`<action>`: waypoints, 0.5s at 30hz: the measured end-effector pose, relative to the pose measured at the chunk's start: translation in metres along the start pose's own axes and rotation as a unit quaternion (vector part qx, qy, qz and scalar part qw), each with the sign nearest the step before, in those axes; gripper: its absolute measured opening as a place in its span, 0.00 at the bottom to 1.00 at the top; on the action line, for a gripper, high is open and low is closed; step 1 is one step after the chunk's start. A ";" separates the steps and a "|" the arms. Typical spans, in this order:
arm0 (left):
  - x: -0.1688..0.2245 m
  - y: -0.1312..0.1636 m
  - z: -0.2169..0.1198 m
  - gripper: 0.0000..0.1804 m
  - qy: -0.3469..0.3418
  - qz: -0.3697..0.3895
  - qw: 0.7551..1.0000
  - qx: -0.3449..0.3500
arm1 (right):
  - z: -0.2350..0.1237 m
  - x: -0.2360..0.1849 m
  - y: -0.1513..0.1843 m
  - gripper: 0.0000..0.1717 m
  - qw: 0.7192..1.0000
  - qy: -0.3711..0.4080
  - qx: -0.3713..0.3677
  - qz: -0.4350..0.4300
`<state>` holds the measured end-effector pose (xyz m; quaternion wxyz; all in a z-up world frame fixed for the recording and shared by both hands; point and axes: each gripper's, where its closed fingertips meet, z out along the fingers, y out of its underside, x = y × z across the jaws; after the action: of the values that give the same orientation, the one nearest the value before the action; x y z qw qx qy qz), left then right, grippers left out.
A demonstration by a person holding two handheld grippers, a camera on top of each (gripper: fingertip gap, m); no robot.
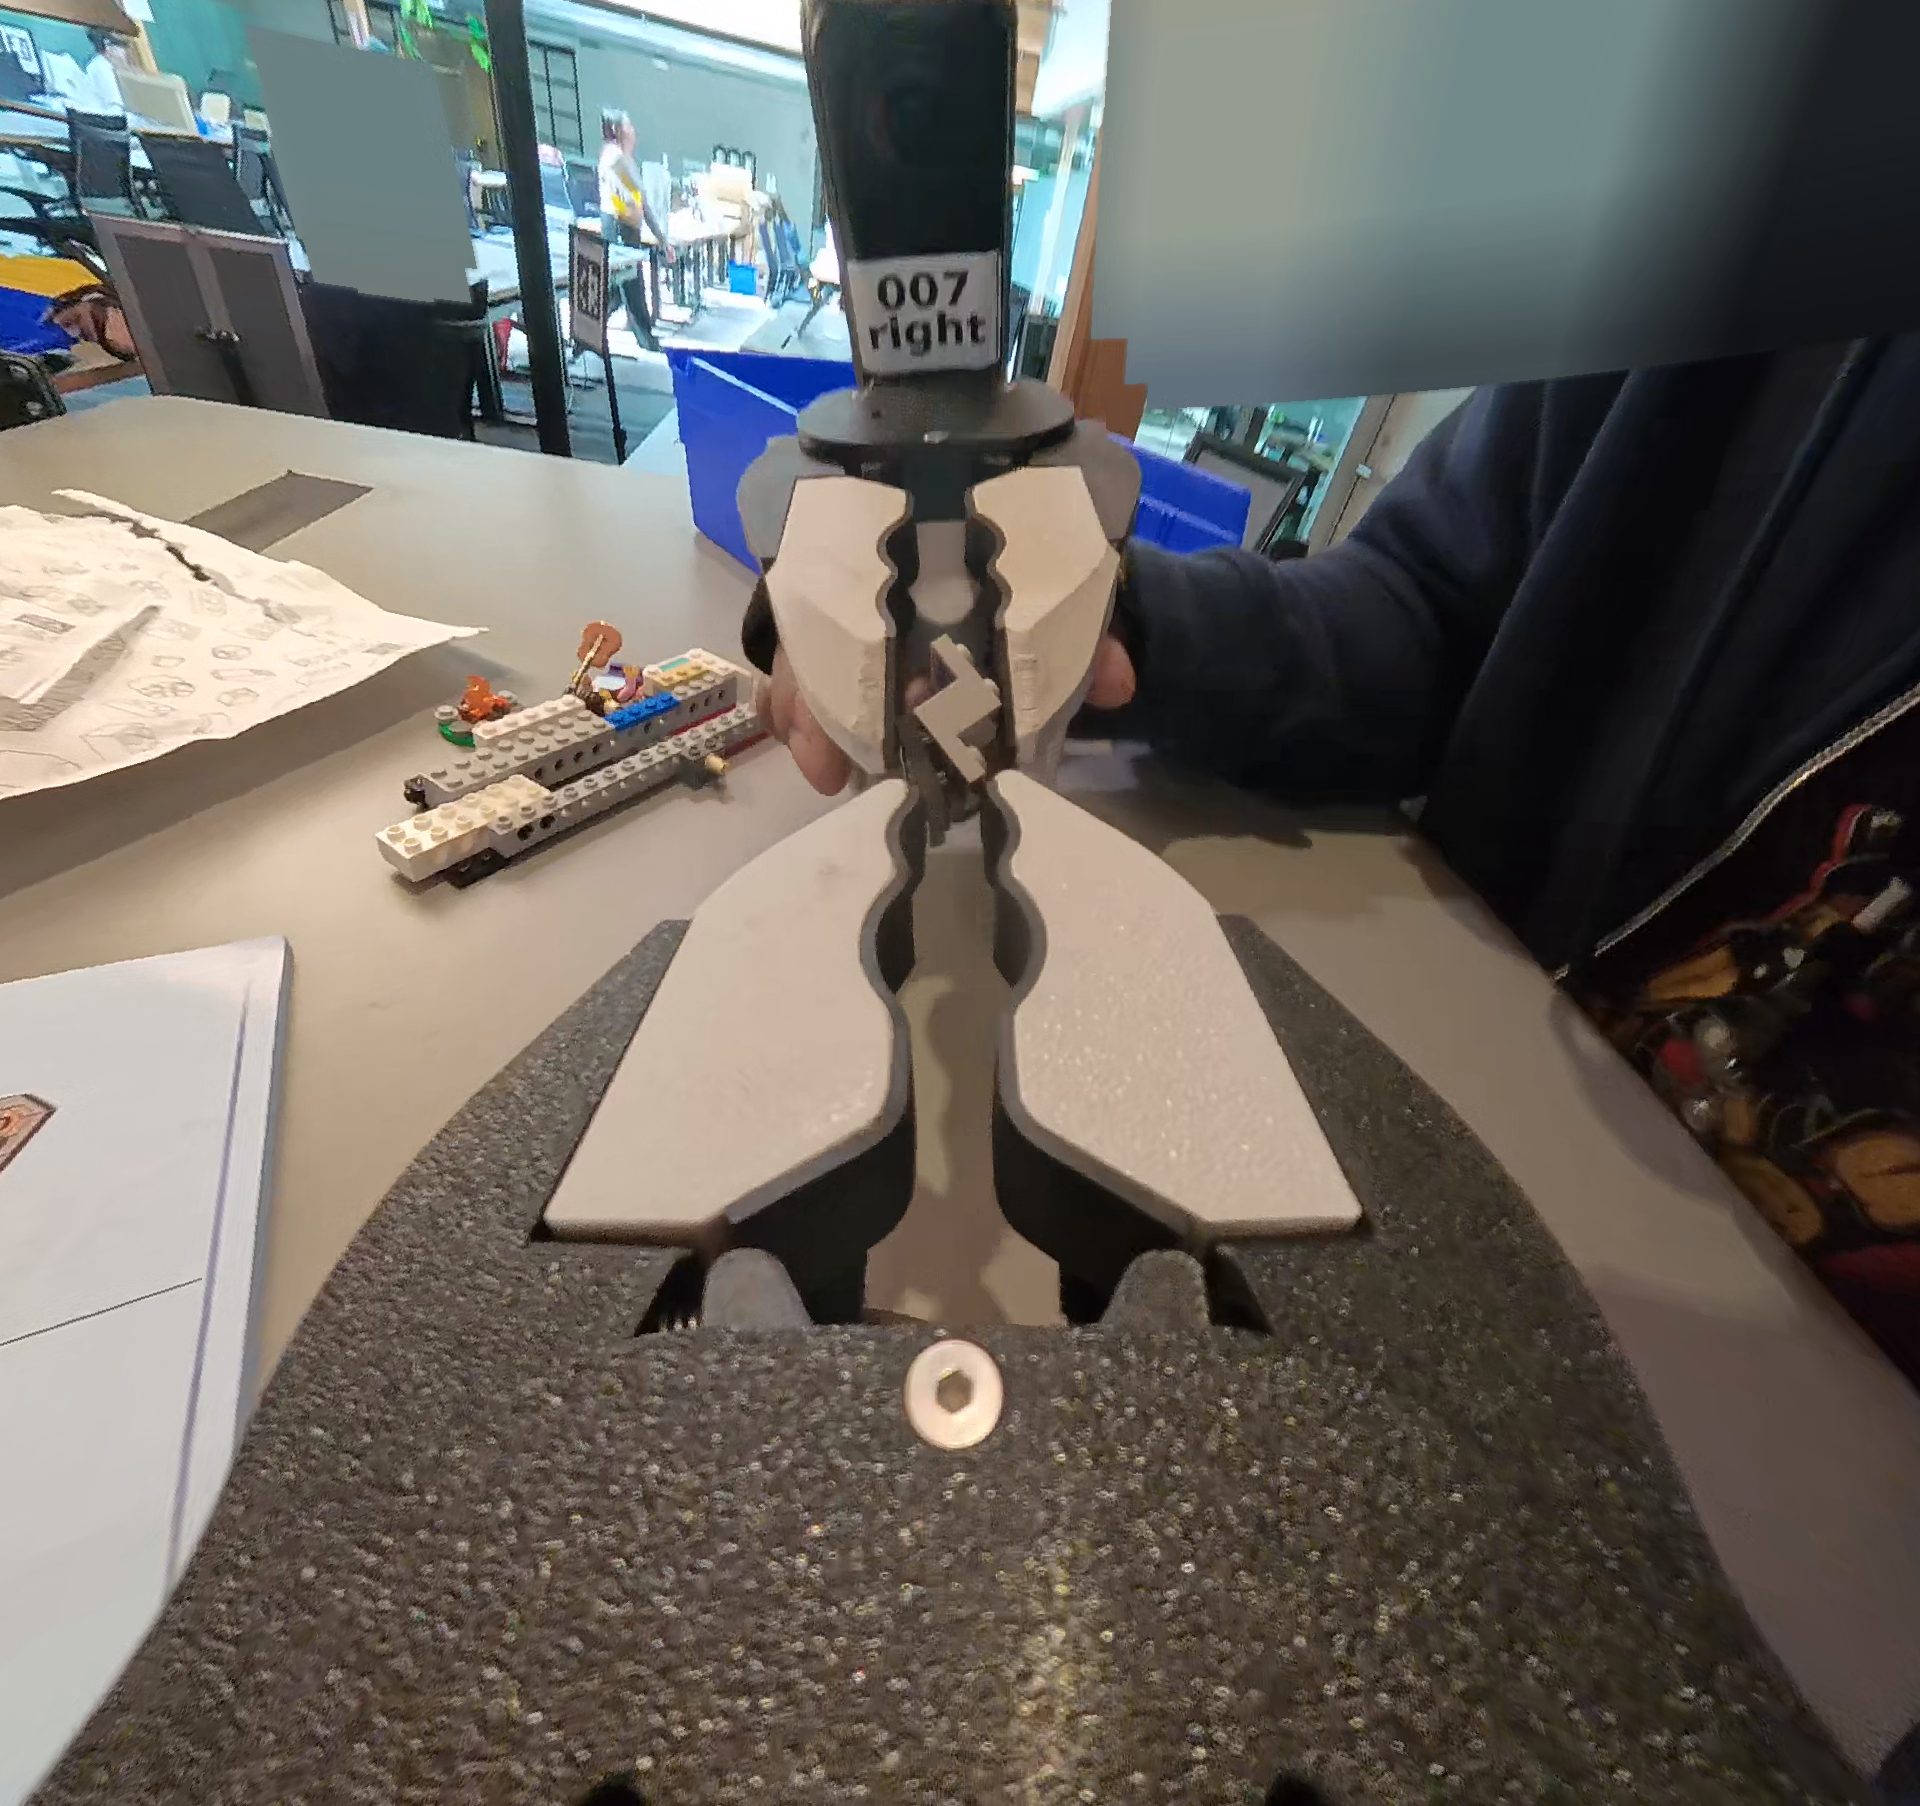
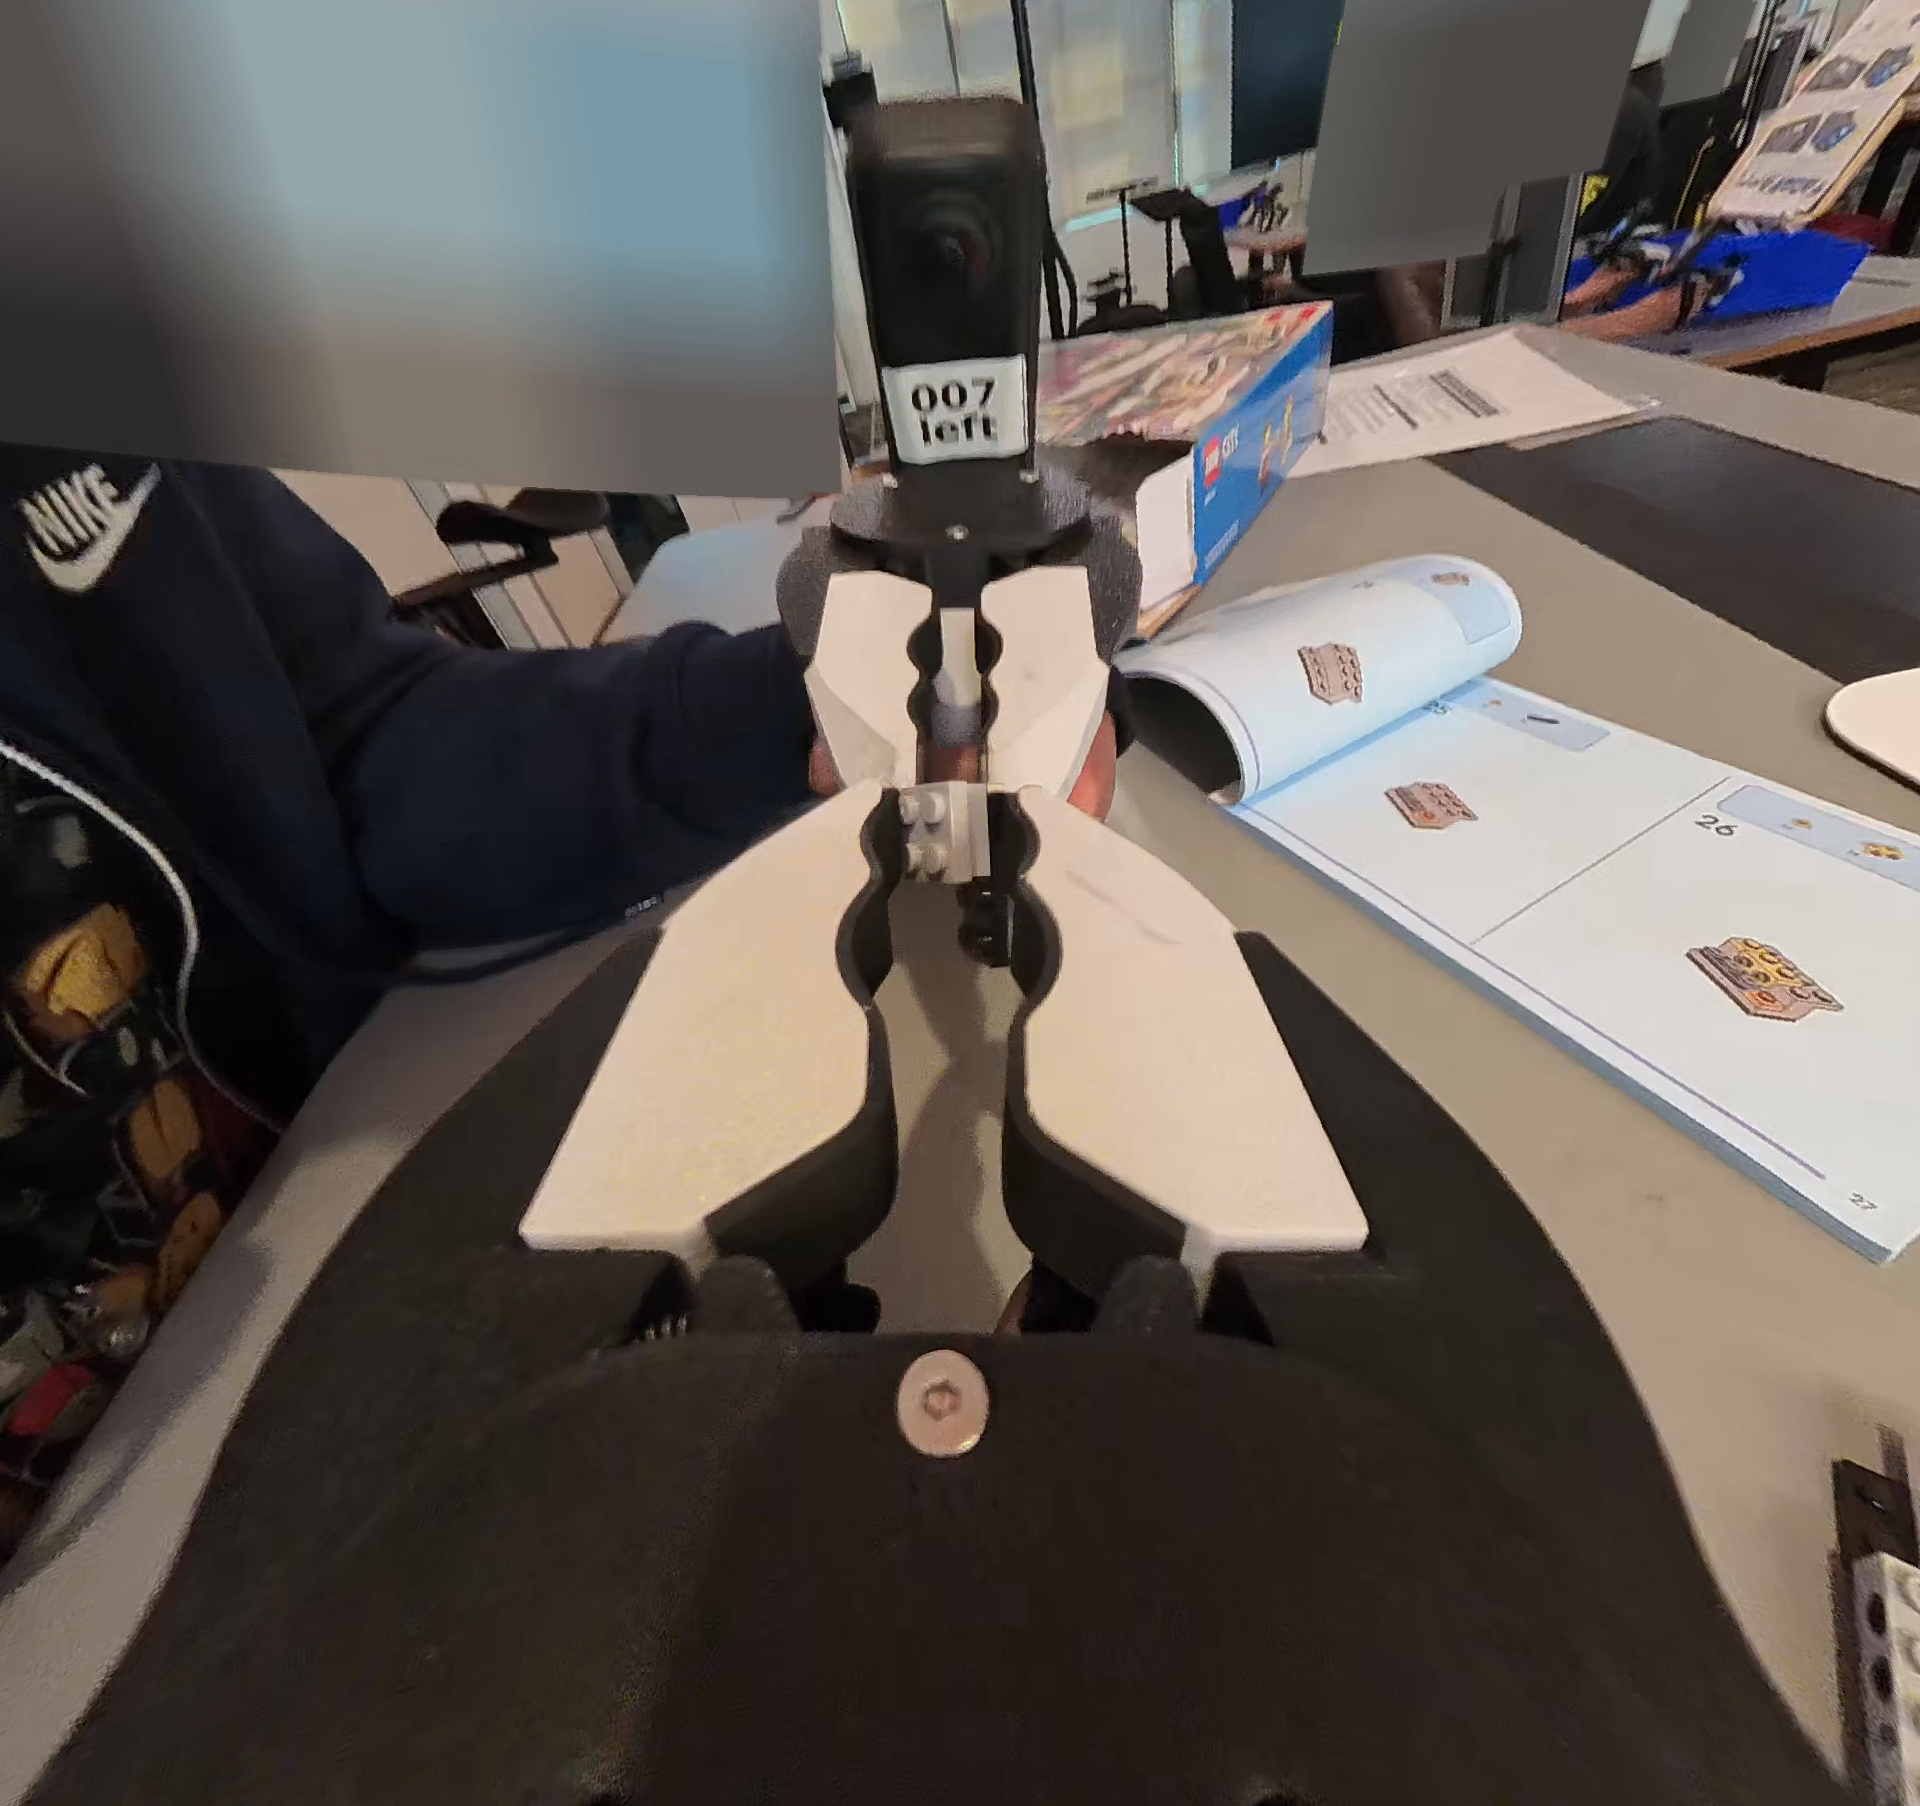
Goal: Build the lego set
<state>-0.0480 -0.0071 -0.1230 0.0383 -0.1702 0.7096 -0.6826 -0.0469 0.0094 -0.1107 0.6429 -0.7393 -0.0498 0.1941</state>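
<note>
My left wrist camera looks along its tool (image 1: 951, 800) toward the right one; my right wrist camera faces back at the left tool (image 2: 940, 759). Both sit close, tips nearly meeting, sharing the desk (image 1: 312, 530).

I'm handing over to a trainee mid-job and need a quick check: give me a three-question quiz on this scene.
1. True or false: the right gripper grips a light grey brick.
2. The long brick model lies: A on the table; B on the floor; C in a gripper?
3. What lies open beside the right gripper?
Key: 1 true; 2 A; 3 the instruction booklet.
</note>
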 end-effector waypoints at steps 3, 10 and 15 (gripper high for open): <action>-0.003 -0.007 0.001 0.05 -0.001 -0.017 1.000 0.027 | -0.002 0.004 -0.006 0.11 1.000 0.007 0.026 0.011; -0.008 -0.016 0.005 0.05 -0.002 -0.036 0.997 0.064 | -0.006 0.007 -0.014 0.11 0.998 0.011 0.055 0.023; -0.004 -0.017 0.005 0.04 0.000 -0.017 0.998 0.061 | -0.005 0.002 -0.015 0.11 0.999 0.004 0.053 0.010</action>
<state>-0.0394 -0.0106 -0.1073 0.0372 -0.1792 0.6641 -0.7249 -0.0405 0.0078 -0.0957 0.6796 -0.7052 -0.0290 0.1999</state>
